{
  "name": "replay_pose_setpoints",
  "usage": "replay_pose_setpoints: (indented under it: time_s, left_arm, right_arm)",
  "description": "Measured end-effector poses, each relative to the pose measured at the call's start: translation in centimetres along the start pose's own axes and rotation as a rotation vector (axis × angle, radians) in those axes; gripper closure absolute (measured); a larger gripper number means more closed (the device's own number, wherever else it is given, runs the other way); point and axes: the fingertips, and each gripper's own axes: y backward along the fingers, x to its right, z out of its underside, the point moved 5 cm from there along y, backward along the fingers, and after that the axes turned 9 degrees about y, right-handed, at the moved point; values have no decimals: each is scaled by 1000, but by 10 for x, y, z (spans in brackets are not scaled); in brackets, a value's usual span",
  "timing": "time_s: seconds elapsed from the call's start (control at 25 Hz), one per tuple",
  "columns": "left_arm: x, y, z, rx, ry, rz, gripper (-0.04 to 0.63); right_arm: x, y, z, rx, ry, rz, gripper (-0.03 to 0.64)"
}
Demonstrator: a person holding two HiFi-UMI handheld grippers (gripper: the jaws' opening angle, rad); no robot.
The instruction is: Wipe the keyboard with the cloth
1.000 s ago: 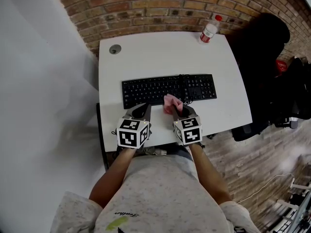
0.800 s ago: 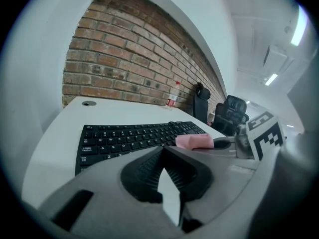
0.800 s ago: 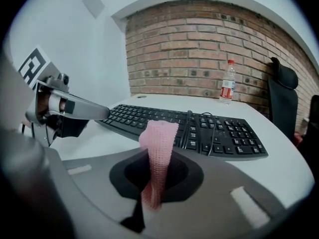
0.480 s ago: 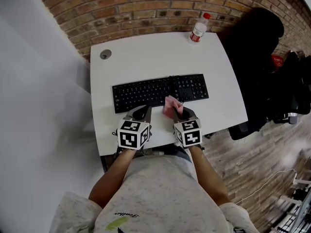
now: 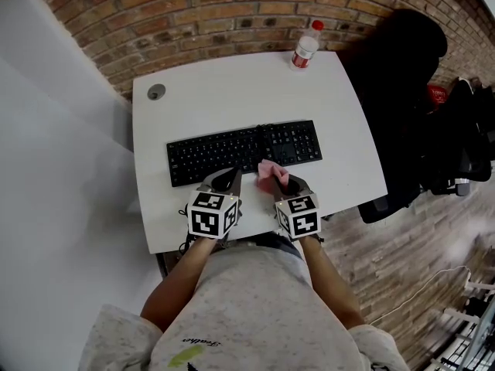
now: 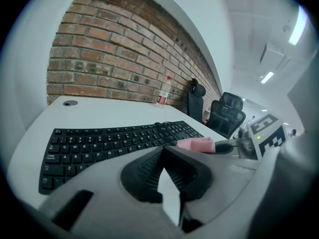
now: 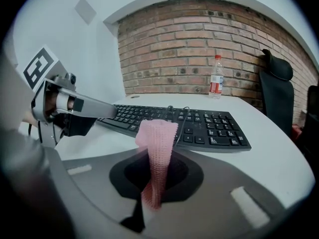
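Brick wall at the back, white desk pushed up to it.

Writing: the keyboard is black with white key legends, and the QWERTY row is just readable from the left gripper view. The bottle at the desk's far edge has a red label, print too small to read.

The cloth is pink with a fine knit texture, bunched into a narrow upright strip. The right gripper has its jaws clamped on the cloth's lower part. The free top stands at the keyboard's near edge, right of the letter keys.

The left gripper has its jaws pressed together on nothing, just beside the near edge.

Change: a second ago the cloth stood nearer the keyboard's middle; it is now further right along the front edge.
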Motion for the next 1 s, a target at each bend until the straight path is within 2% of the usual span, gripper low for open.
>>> replay_pose_setpoints:
  time_s: [1.0]
  left_arm:
    - [32, -39, -10, -15, -26, 22, 601]
  right_arm:
    - [88, 23, 26, -16, -98, 133, 594]
